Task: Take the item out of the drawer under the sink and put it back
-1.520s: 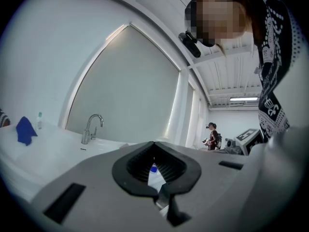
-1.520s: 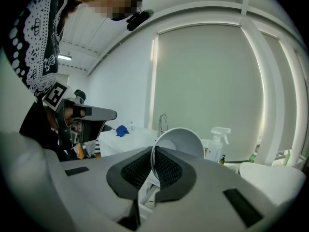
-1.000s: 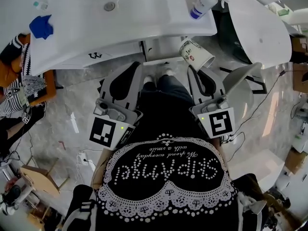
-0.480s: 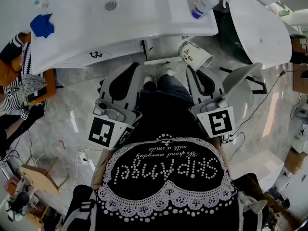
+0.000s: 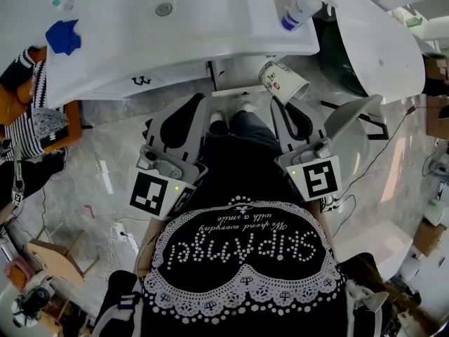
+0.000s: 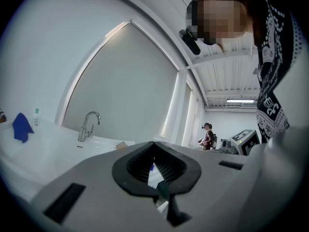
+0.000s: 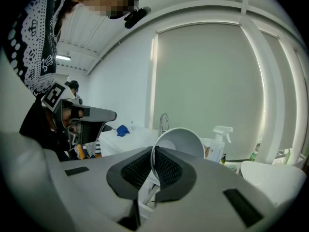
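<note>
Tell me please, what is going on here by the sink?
A person stands facing the sink with a hand-held gripper in each hand. The right hand-held gripper is shut on the rim of a paper cup, holding it in the air in front of the sink. The left hand-held gripper is shut and holds nothing.

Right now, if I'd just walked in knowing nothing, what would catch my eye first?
A white paper cup, pinched by its rim in the right gripper and tilted in front of the white sink counter. Next, the bright blue cloth on the counter's left end and the spray bottle at its right.
</note>
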`<state>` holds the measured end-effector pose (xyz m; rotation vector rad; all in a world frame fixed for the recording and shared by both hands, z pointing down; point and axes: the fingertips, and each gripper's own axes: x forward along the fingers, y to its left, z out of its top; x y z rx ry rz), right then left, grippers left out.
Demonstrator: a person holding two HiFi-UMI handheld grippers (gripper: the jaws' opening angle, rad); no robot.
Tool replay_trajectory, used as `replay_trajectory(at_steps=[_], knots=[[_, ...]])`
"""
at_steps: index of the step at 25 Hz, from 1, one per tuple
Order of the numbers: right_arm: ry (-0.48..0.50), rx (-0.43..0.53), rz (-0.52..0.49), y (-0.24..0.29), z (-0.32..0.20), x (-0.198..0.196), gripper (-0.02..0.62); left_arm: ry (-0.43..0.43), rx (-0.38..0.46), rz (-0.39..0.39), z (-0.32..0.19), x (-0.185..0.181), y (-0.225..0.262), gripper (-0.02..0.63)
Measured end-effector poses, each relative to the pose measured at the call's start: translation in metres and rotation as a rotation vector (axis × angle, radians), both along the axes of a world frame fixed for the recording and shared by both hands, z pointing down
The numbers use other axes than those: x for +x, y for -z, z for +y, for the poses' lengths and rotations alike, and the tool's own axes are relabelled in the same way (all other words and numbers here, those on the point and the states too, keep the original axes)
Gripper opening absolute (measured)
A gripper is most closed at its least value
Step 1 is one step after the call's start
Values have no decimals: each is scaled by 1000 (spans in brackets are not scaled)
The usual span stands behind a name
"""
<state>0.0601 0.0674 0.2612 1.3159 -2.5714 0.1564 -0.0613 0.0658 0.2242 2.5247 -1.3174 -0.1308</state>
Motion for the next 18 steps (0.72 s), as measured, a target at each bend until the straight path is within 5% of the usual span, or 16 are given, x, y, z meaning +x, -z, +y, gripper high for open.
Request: replay_trajectory(at_steps=[18], knots=[[4,19,13,2,-2,0,26,-6,14,-8,-4,3,3,5]])
